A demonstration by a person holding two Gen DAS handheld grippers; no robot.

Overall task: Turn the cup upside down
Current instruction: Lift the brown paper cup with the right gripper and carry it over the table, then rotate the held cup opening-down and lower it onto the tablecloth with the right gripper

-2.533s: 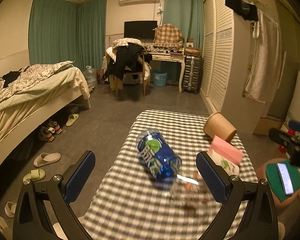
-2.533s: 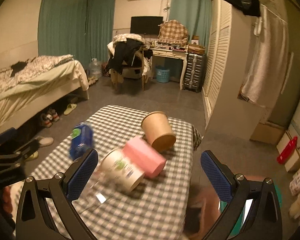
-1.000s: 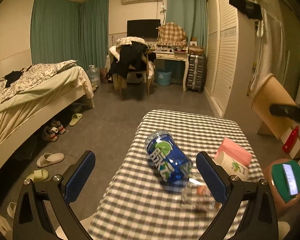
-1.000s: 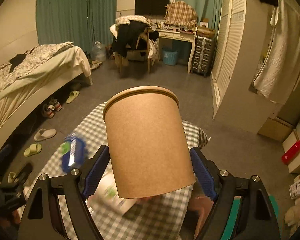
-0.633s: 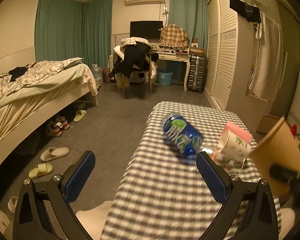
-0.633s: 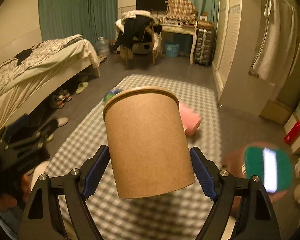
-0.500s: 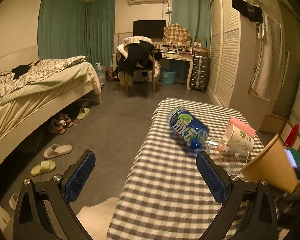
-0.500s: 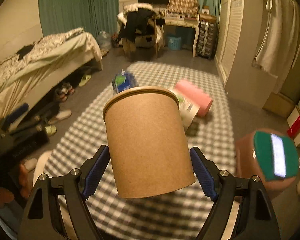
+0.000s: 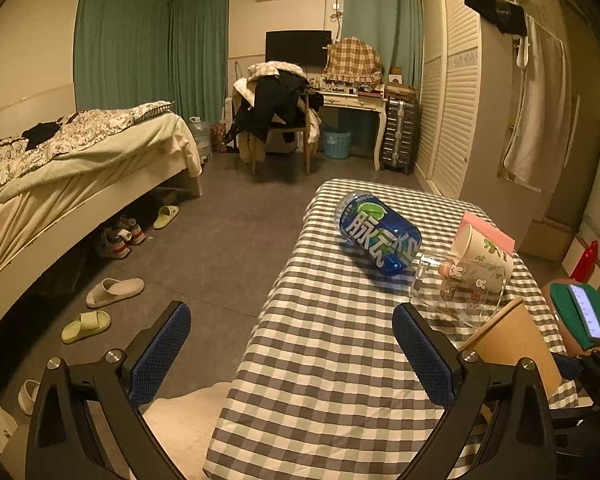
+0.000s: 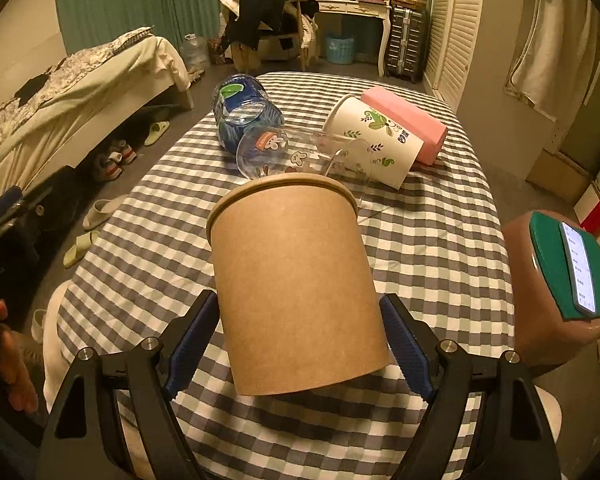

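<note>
My right gripper point(image 10: 296, 344) is shut on a brown paper cup point(image 10: 296, 284), held by its sides near the base, rim pointing away from me, above the near part of the checkered table point(image 10: 432, 240). In the left wrist view the same cup point(image 9: 516, 344) shows at the right, tilted, rim toward the table's middle. My left gripper point(image 9: 292, 356) is open and empty, over the table's near left edge.
Lying on the table are a blue bottle point(image 10: 244, 112), a clear glass with rabbit prints point(image 10: 300, 156), a white leaf-print cup point(image 10: 376, 144) and a pink cup point(image 10: 408, 120). A brown stool with a green-cased phone point(image 10: 568, 264) stands at the right. A bed point(image 9: 60, 168) is at the left.
My right gripper closed on the brown cup, lifted it and brought it toward the near end of the table, tilting down. My left gripper drifted left and back, staying open.
</note>
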